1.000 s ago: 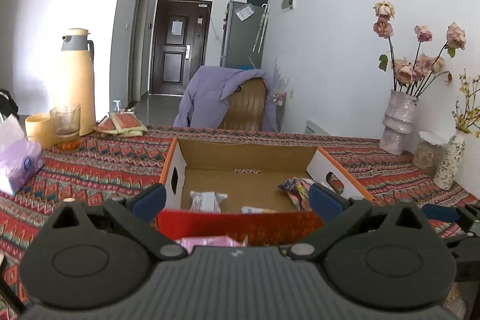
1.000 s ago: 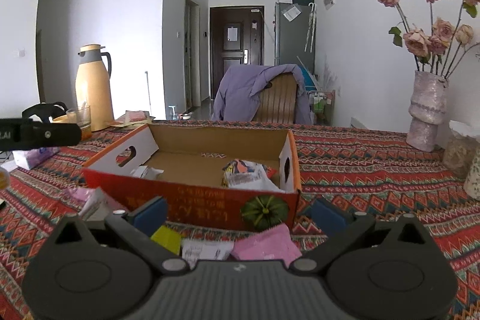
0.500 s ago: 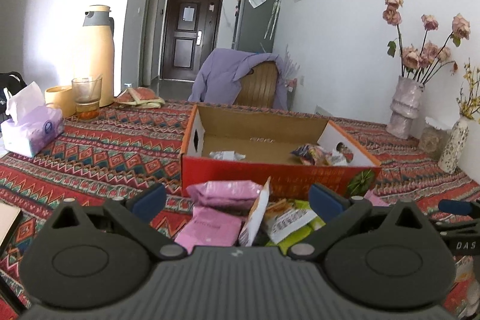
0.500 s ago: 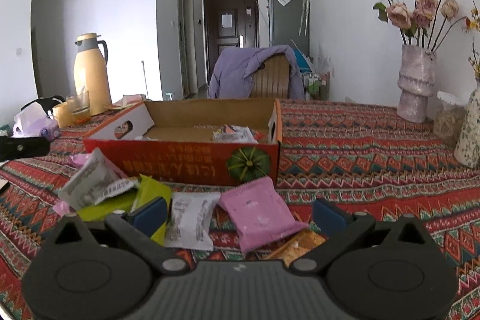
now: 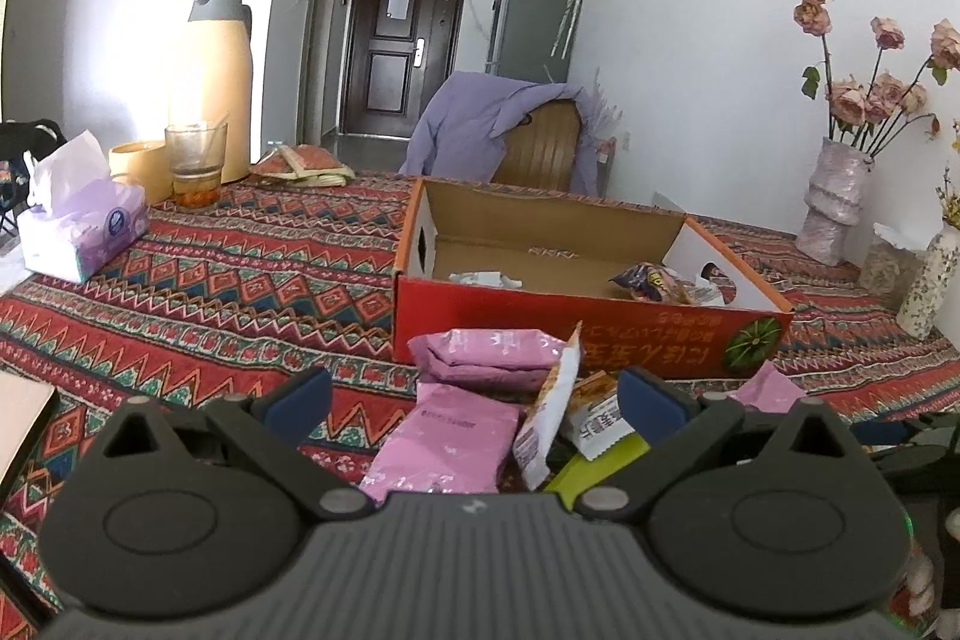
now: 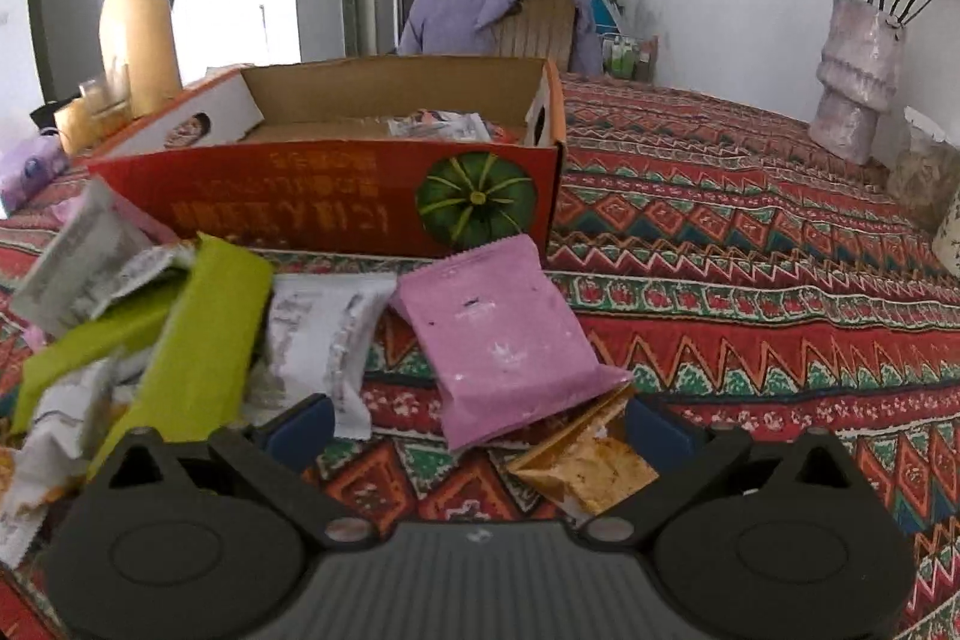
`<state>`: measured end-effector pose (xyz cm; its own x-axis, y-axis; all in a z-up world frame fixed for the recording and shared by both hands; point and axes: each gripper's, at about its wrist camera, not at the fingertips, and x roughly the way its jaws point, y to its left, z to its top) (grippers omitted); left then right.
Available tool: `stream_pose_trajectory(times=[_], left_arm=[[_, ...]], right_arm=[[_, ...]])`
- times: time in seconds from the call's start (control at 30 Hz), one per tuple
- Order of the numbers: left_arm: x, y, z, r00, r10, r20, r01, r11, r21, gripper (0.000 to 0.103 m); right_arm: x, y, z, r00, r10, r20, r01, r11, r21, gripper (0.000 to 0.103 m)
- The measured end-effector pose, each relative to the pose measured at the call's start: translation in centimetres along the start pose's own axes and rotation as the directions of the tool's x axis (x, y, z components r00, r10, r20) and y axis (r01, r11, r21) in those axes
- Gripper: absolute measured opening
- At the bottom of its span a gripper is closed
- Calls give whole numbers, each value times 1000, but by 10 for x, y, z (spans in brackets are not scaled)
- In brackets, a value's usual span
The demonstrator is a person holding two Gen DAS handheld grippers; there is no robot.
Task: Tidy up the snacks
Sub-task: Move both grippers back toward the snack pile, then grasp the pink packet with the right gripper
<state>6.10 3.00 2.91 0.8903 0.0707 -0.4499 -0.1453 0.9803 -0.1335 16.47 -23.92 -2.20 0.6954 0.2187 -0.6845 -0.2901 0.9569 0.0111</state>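
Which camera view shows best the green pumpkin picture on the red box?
The right wrist view: the pumpkin picture faces the camera, large and whole, on the red box. In the left wrist view the same picture is small, far to the right and seen at an angle.

upside-down orange characters, unreadable, on the red box (image 6: 336,196)
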Motion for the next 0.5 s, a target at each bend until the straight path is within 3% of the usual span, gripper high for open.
stream_pose_trajectory(times=[0.2,0.5], left_arm=[[1,2,0,1000,9,-9,-9,1000,-11,103],[4,4,1,1000,22,-21,-23,1000,-12,103]], right_arm=[[10,3,2,1000,-30,-3,30,999,-38,103],[8,-13,12,998,-61,26,61,998,-3,103]])
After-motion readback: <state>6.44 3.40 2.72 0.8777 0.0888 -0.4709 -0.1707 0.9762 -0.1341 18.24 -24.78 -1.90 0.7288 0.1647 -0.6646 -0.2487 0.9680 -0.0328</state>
